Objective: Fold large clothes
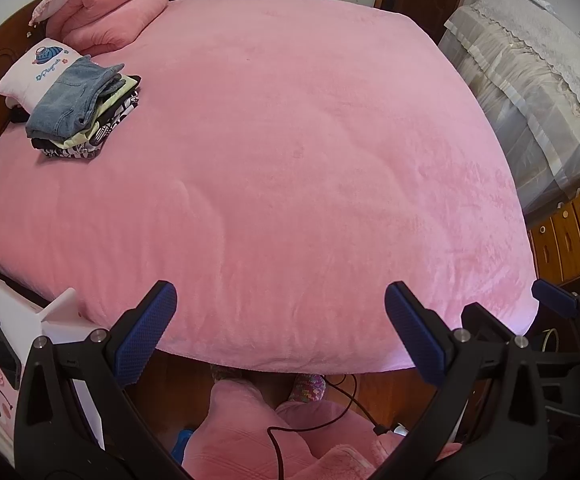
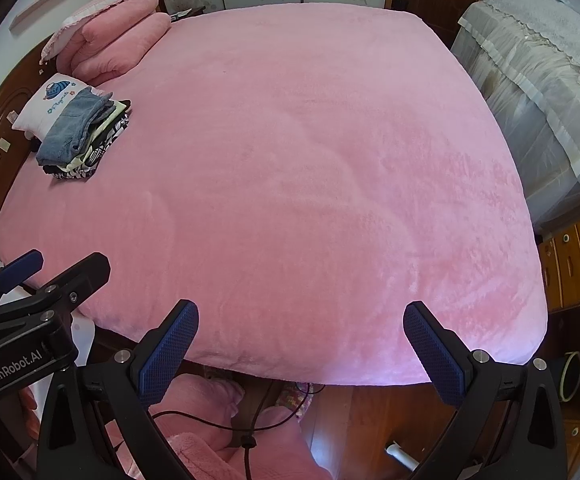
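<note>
A stack of folded clothes [image 1: 80, 110] [image 2: 82, 140], blue denim on top of pale yellow and black-and-white pieces, lies at the far left of the pink bed [image 1: 290, 160] [image 2: 309, 160]. My left gripper [image 1: 280, 300] hovers open over the bed's near edge with nothing between its blue pads. My right gripper [image 2: 301, 320] is open too, held over the same edge. Each gripper shows at the side of the other's view: the right gripper [image 1: 545, 308] and the left gripper [image 2: 50, 268]. No unfolded garment lies on the bed.
Pink pillows [image 1: 110, 12] and a white printed cushion [image 1: 36, 70] lie by the wooden headboard. A covered piece of furniture [image 1: 529, 80] stands on the right beside wooden drawers [image 1: 569, 232]. Pink-trousered legs [image 1: 250, 432] and a black cable [image 1: 329, 420] are below, a white unit [image 1: 18, 340] at left.
</note>
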Action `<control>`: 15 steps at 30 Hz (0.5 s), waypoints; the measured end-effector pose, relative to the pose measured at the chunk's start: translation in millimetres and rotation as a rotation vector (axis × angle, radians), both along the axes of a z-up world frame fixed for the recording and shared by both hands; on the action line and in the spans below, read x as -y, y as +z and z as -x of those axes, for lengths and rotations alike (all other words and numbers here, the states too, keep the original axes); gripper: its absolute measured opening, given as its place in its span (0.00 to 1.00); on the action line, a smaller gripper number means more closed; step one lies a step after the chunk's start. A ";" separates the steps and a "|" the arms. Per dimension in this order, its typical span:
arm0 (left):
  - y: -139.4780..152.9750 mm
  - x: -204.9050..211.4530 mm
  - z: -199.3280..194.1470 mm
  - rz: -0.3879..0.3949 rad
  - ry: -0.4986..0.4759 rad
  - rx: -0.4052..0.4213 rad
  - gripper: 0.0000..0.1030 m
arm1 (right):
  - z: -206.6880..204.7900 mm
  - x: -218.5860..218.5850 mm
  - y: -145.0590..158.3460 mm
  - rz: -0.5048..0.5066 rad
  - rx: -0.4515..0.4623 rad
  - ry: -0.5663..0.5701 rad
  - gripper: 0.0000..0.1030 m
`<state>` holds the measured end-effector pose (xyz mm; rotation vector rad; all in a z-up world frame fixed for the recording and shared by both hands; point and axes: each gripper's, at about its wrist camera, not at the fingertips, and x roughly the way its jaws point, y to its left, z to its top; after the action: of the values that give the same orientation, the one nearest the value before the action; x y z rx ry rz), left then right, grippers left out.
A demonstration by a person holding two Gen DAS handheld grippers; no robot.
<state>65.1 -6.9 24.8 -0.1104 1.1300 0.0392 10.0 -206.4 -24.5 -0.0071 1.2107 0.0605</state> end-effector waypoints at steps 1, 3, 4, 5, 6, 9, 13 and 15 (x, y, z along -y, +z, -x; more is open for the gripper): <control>-0.4 -0.3 -0.9 0.000 -0.001 -0.001 1.00 | -0.4 -0.3 -0.5 0.000 -0.001 0.000 1.00; -0.4 0.2 -0.8 0.000 0.000 0.000 1.00 | 0.5 -0.4 -1.1 0.001 0.000 -0.001 1.00; -0.3 0.4 -1.0 -0.002 -0.001 0.001 1.00 | 0.1 -0.7 -1.0 0.001 0.001 -0.001 1.00; 0.0 0.0 -0.9 -0.003 -0.002 0.002 1.00 | -0.2 -0.8 -1.2 0.000 0.001 -0.002 1.00; 0.0 -0.1 -1.4 -0.005 -0.004 0.005 1.00 | 0.8 -0.2 -1.6 -0.001 0.000 -0.004 1.00; -0.1 1.7 -3.0 -0.011 -0.012 0.011 1.00 | -0.8 -0.1 -2.5 0.001 0.000 -0.008 1.00; 0.0 2.5 -4.8 -0.018 -0.018 0.014 1.00 | -1.9 -0.4 -3.4 0.002 -0.001 -0.010 1.00; 0.0 3.3 -6.1 -0.020 -0.018 0.014 1.00 | -1.9 -1.2 -3.9 0.004 -0.002 -0.012 1.00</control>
<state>71.2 -10.2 24.9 -0.0819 1.1167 0.0336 12.0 -205.2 -28.5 -0.0032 1.2126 0.0471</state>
